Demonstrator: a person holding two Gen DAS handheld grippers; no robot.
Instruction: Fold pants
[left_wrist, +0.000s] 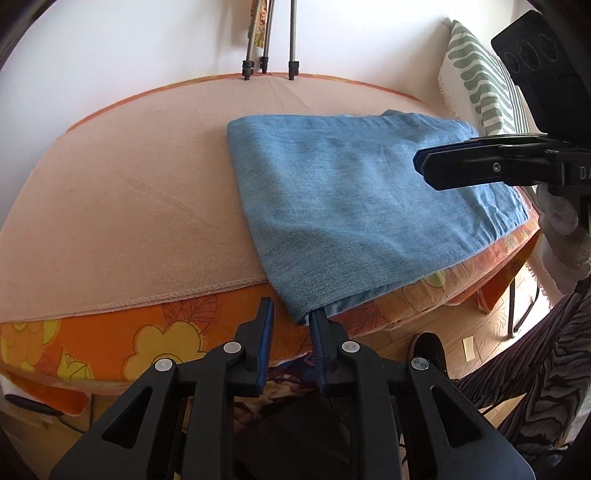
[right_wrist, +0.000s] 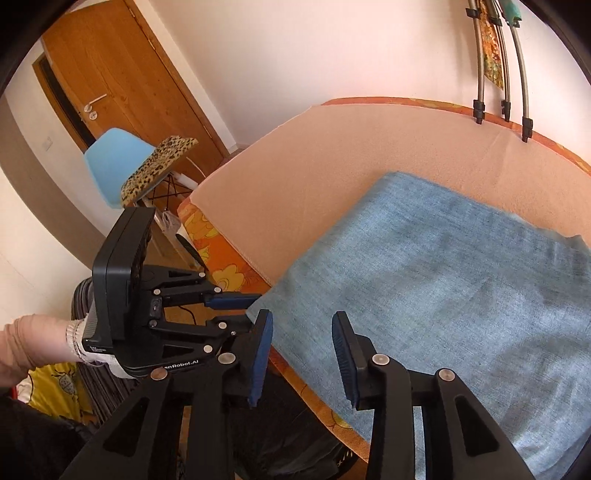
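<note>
You've got the pants (left_wrist: 354, 199) lying on the peach-covered table (left_wrist: 129, 206) as one flat blue rectangle, stacked in layers as far as I can tell, its near corner hanging just over the front edge. That reads like the first folds are in; I'd judge at least one more fold across is left before it's a tidy packet.

Your left gripper (left_wrist: 291, 317) sits low at that overhanging corner, pointing in from the table's front edge, fingers parted with a clear gap. The right-hand finger (left_wrist: 320, 328) touches the hem, but nothing is pinched between them.

Your right gripper (right_wrist: 302, 332) hovers above the near edge of the cloth, jaws spread wide and empty, angled down toward the denim. From the left camera it comes in level from the right, above the far end of the fabric
</note>
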